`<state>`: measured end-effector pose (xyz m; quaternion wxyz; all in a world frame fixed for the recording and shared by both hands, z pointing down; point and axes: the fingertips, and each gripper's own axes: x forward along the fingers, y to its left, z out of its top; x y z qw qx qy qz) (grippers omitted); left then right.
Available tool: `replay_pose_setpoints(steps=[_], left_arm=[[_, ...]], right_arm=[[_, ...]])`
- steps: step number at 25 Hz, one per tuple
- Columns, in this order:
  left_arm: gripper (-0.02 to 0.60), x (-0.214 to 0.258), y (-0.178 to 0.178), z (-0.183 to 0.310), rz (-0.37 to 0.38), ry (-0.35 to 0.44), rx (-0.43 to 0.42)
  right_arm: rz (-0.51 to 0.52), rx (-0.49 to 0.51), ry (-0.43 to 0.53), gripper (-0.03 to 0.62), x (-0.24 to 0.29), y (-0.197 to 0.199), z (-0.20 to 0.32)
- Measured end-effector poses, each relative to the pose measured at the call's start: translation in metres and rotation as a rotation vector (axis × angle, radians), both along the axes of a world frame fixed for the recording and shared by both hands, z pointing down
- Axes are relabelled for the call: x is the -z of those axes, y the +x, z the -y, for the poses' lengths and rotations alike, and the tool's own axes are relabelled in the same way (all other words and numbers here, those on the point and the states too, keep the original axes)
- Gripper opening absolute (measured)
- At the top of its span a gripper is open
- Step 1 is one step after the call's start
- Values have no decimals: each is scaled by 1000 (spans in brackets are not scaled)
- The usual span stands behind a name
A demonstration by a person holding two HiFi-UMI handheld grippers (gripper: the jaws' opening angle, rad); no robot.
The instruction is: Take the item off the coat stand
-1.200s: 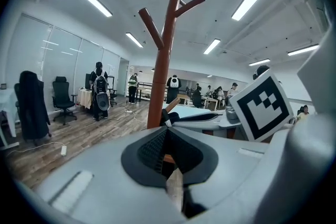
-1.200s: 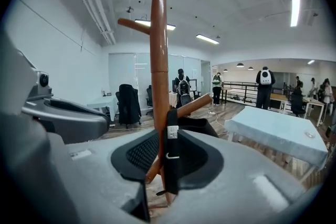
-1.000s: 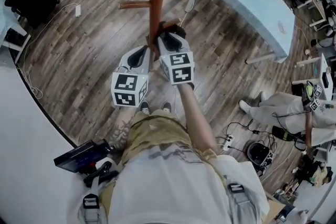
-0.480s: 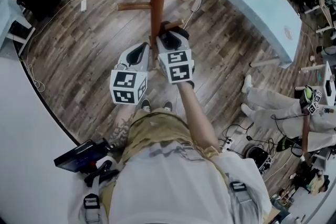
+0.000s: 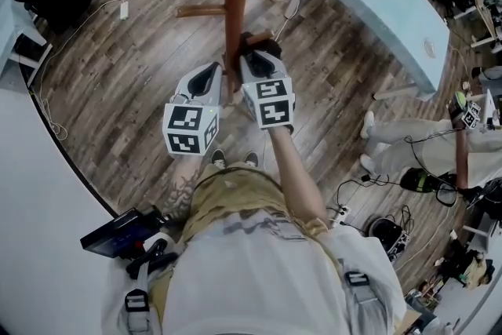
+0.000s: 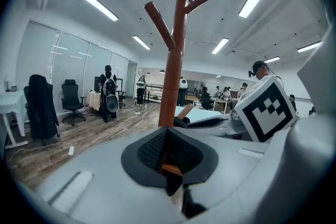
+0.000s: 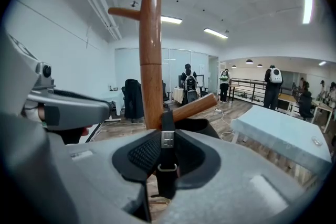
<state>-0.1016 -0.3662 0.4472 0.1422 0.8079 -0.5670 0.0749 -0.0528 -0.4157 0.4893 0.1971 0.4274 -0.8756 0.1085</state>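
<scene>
The right gripper (image 7: pixel 167 161) is clamped on a black strap (image 7: pixel 167 123) with a metal buckle. The strap runs up to the lower peg (image 7: pixel 195 106) of the coat stand (image 5: pixel 236 4). The grip looks meant to lift the loop off that peg. Item hangs at the pole, 12 o'clock from the right gripper in head view. The left gripper (image 6: pixel 168 157) has jaws together and empty, parked at 9 o'clock of it, likely on standby. Removal not yet done.
</scene>
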Motion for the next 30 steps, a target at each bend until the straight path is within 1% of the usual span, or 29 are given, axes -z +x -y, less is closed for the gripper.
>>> replay_pose_setpoints(steps=[2,7,12,18,26,30], left_arm=[[0,1,1,1,-3,5,-6],[0,5,10,4,-10,20,-29],[0,13,19,4,-10,44,-54],[0,23,26,7,-13,73,-78],[0,34,43,8,-12,97,-118],[-1,43,52,8,-12,133,-110]], right_arm=[[12,-19,20,80,11,7,0],[27,-106,100,80,36,34,11],[34,-186,143,80,51,61,16],[48,-265,202,80,67,84,22],[57,-328,228,80,79,109,11],[104,-366,245,80,87,119,-4]])
